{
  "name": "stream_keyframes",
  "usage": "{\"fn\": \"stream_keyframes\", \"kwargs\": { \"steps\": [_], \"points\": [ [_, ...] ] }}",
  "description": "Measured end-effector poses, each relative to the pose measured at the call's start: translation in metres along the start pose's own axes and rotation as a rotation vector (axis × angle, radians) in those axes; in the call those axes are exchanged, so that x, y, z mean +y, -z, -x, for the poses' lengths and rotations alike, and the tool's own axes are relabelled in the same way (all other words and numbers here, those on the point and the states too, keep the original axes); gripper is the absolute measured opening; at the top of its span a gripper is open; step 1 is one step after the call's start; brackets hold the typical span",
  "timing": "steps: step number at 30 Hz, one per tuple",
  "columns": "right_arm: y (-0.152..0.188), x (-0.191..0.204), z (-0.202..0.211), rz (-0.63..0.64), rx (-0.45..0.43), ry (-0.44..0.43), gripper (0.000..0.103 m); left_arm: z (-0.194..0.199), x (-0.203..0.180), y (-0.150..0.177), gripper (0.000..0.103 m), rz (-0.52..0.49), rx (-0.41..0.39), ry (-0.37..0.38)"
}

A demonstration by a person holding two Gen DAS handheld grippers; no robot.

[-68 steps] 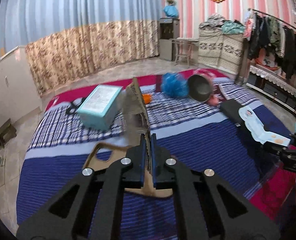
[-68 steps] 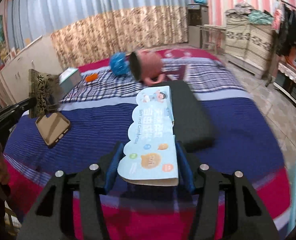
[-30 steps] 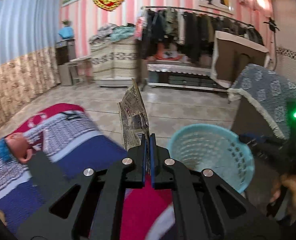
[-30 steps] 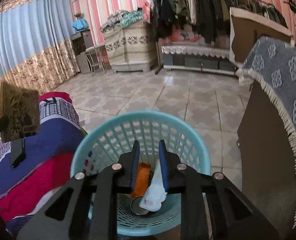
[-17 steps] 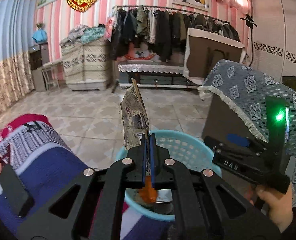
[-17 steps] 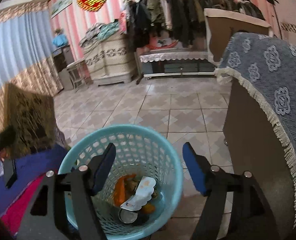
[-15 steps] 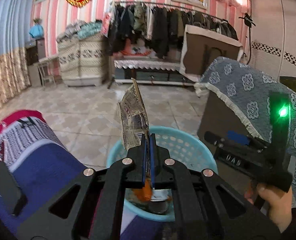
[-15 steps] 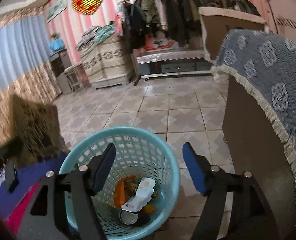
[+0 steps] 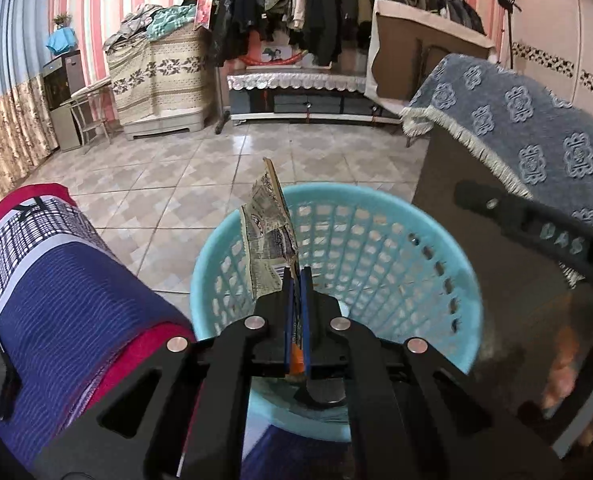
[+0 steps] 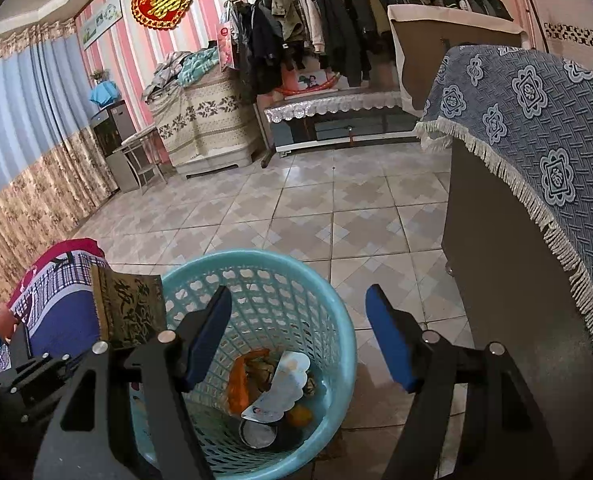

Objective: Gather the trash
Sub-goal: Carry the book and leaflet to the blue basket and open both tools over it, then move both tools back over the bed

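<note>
From the left wrist, the left gripper is clamped tight on a flat printed wrapper, which stands upright out of the closed jaws. Directly ahead of and below the fingertips opens the turquoise basket — I think the wrapper is kept on edge so that it can fall straight in when released. To the gripper's left is the striped bed cover.

From the right wrist, the right gripper stands wide with nothing between its blue pads; it hovers above the basket, probably because its own piece is already delivered. Beneath the jaws, at the bottom, lie a pale card and orange scraps. To its left the gold-lettered wrapper hangs at the rim, not yet inside.
</note>
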State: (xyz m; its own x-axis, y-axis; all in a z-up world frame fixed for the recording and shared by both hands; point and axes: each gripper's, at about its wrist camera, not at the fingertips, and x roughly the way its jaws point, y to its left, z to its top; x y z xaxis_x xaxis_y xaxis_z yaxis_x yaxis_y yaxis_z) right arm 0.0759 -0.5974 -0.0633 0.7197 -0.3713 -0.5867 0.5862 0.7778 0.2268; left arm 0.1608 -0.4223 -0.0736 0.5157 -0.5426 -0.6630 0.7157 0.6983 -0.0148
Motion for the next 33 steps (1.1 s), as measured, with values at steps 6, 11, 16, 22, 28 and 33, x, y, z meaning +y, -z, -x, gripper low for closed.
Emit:
{"fn": "stream_keyframes", "kwargs": {
  "steps": [6,11,16,22,28,33],
  "points": [
    [0.0,0.002,-0.002,0.013,0.004,-0.001,0.069,-0.006,0.011,0.002,0.043,0.017,0.019,-0.056],
    [0.001,0.005,-0.002,0.021,0.007,-0.001,0.069,0.001,0.025,0.0,0.075,0.056,0.0,-0.102],
    [0.001,0.012,-0.002,0.039,0.005,-0.001,0.069,0.014,0.047,-0.002,0.087,0.096,-0.018,-0.152],
    [0.003,0.028,-0.002,0.089,-0.005,0.0,0.077,0.048,0.088,0.005,0.095,0.153,-0.057,-0.252],
    [0.008,0.049,0.0,0.136,-0.01,-0.009,0.083,0.087,0.133,0.023,0.097,0.185,-0.079,-0.355],
    [0.012,0.069,0.005,0.179,-0.028,-0.027,0.09,0.122,0.171,0.043,0.097,0.237,-0.095,-0.424]
  ]
}}
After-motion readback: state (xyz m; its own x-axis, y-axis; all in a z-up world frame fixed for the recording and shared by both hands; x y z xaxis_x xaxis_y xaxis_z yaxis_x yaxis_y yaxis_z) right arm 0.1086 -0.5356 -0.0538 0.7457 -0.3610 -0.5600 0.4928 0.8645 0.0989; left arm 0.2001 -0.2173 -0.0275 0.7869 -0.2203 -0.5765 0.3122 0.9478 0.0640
